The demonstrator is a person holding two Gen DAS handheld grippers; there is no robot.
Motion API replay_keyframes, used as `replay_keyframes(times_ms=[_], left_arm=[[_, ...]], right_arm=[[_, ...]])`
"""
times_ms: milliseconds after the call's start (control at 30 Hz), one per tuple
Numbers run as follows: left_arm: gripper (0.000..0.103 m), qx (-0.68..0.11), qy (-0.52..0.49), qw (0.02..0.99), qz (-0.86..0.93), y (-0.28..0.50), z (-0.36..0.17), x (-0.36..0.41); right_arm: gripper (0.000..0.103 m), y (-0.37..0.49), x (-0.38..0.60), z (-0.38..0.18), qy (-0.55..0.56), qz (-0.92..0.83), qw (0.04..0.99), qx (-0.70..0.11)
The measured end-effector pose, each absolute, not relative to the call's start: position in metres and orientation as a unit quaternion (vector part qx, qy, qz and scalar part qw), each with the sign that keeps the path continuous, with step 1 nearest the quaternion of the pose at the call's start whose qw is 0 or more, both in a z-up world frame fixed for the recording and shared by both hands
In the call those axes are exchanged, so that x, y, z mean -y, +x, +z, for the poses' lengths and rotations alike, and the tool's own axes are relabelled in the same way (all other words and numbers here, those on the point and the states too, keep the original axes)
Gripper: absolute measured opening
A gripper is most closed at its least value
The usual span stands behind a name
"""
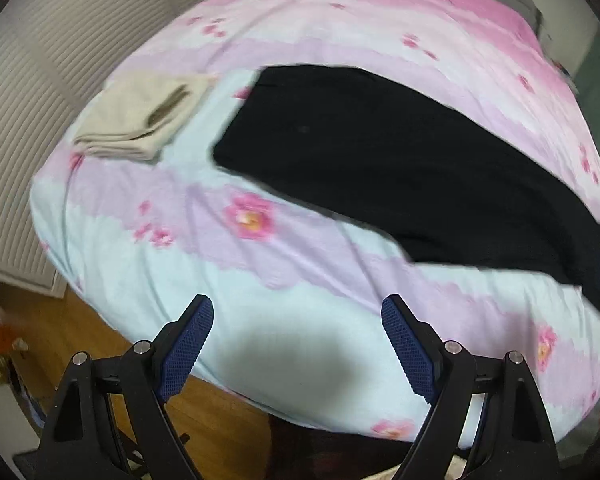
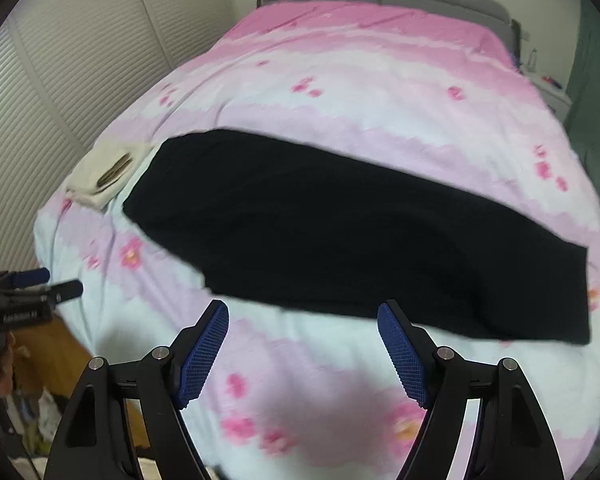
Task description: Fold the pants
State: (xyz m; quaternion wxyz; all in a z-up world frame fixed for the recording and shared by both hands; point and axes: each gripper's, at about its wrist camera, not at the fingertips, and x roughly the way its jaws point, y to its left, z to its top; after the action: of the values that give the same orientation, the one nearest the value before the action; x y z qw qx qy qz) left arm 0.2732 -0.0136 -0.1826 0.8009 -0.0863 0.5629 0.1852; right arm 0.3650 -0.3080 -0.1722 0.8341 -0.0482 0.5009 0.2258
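Black pants (image 2: pixel 340 232) lay flat across the bed (image 2: pixel 380 80) on the pink-and-pale-blue floral cover, stretched as one long narrow strip from the left side to the right edge. It read as legs already laid one over the other lengthwise, though the fabric was too dark and blurred to make out layers. The crosswise folds were still to do, so the task looked roughly at an early-to-middle stage.

A folded beige garment (image 1: pixel 136 120) sat at the far left corner of the bed, just beside the left end of the pants; whether they touched could not be told.

The left tongs (image 1: pixel 298 344) stood apart with nothing between the blue pads, hovering over bare cover near the bed's near edge, short of the pants. The right tongs (image 2: pixel 303 350) were likewise apart and empty, just short of the near hem of the black strip. Neither touched the cloth. The likely next step was taking one end of the strip and bringing it over.
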Motion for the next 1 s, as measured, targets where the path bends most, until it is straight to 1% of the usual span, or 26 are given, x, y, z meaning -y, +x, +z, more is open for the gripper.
replay_keyframes(times_ms=[133,233,367,500,700,833,1000], left_arm=[[0.086,-0.545,-0.115,0.807,0.194,0.267,-0.180,-0.038],[0.086,-0.547,-0.130,0.807,0.178,0.270,-0.187,-0.078],[0.086,-0.564,-0.152,0.802,0.120,0.288,-0.208,-0.122],[0.086,-0.575,-0.217,0.787,0.054,0.315,-0.239,-0.164],[0.086,-0.585,-0.265,0.766,0.016,0.364,-0.286,-0.195],[0.086,-0.595,-0.285,0.751,0.015,0.391,-0.324,-0.207],[0.086,-0.596,-0.349,0.723,0.023,0.409,-0.368,-0.216]], right_arm=[[0.077,0.352,0.276,-0.184,-0.044,0.222,0.824,-0.520],[0.077,0.343,0.246,-0.197,-0.051,0.201,0.819,-0.535],[0.077,0.340,0.218,-0.209,-0.026,0.164,0.811,-0.561],[0.077,0.333,0.187,-0.221,0.010,0.122,0.803,-0.583],[0.077,0.331,0.146,-0.247,0.049,0.069,0.786,-0.613],[0.077,0.334,0.128,-0.258,0.035,0.050,0.778,-0.625],[0.077,0.346,0.119,-0.270,0.031,0.031,0.774,-0.631]])
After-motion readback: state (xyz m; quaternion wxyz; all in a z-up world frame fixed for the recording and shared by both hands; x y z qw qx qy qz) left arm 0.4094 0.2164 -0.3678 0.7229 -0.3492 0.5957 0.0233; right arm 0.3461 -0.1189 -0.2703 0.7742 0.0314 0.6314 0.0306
